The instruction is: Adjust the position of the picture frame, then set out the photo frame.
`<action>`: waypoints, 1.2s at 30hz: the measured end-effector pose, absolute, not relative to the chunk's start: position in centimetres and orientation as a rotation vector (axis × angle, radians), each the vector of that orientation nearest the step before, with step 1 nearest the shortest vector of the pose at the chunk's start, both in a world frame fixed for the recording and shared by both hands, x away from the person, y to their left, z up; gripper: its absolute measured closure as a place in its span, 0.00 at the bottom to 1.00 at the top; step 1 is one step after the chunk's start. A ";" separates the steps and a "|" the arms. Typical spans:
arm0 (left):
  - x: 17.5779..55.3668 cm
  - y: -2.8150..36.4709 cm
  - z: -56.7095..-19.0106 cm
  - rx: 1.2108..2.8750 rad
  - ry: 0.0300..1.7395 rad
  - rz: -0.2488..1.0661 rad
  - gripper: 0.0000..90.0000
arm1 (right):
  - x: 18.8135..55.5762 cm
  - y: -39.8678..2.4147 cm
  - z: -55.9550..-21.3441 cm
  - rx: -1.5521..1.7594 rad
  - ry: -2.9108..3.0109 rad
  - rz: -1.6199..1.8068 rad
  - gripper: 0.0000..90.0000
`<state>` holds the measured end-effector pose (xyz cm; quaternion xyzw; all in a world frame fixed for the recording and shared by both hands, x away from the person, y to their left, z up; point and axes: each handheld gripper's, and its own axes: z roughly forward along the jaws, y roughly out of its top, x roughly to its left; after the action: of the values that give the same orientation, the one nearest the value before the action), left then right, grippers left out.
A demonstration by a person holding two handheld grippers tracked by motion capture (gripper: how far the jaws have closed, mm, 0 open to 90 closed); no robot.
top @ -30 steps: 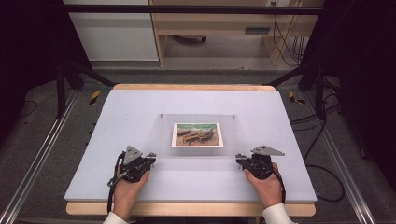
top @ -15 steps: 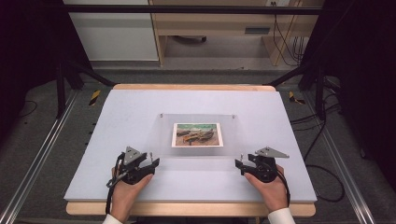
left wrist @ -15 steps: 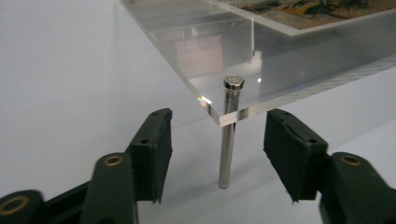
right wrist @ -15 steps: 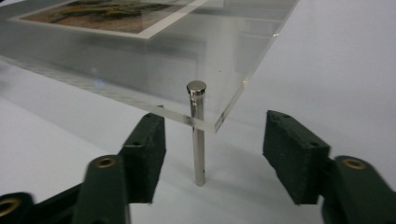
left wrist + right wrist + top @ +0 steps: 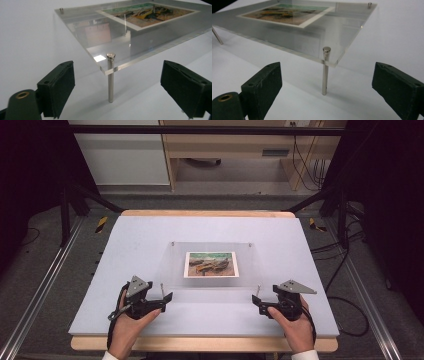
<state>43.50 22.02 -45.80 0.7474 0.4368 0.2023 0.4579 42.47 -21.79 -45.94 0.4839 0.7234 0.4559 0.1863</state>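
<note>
A white table (image 5: 150,240) with a wooden front edge stands on a grey floor (image 5: 45,285); a wooden desk (image 5: 235,145) stands at 12 o'clock. A clear acrylic frame (image 5: 210,280) holding a landscape print (image 5: 210,264) lies at the table's centre, long axis from 9 to 3 o'clock, raised on metal corner pins (image 5: 110,75). The left gripper (image 5: 162,300) at 7 o'clock and the right gripper (image 5: 257,304) at 5 o'clock have just been opening; each stands wide, a near pin between its jaws, untouched.
</note>
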 end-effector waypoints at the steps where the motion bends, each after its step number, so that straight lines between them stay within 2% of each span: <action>1: 43.5 22.0 -45.8 1.841 1.076 0.498 0.11 | 42.4 -21.8 -45.8 1.351 2.028 1.303 0.10; 3: 43.5 22.3 -45.5 1.817 1.051 0.479 0.07 | 42.4 -21.8 -45.5 1.337 2.015 1.326 0.09; 12: 43.7 23.2 -45.3 1.786 1.045 0.477 0.07 | 42.1 -21.6 -44.9 1.315 1.979 1.320 0.12; 19: 43.7 23.4 -44.8 1.795 1.024 0.546 0.07 | 42.1 -21.8 -44.6 1.285 1.914 1.297 0.19; 27: 43.9 23.8 -44.0 1.777 1.025 0.556 0.05 | 42.2 -21.5 -44.2 1.238 1.884 1.266 0.20; 36: 46.9 22.8 -41.7 1.872 1.024 0.450 0.06 | 45.1 -20.3 -41.7 1.288 1.972 1.280 0.17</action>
<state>46.88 22.79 -41.70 0.7613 0.4163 0.1831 0.4621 45.11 -20.28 -41.66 0.4678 0.7161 0.4648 0.2286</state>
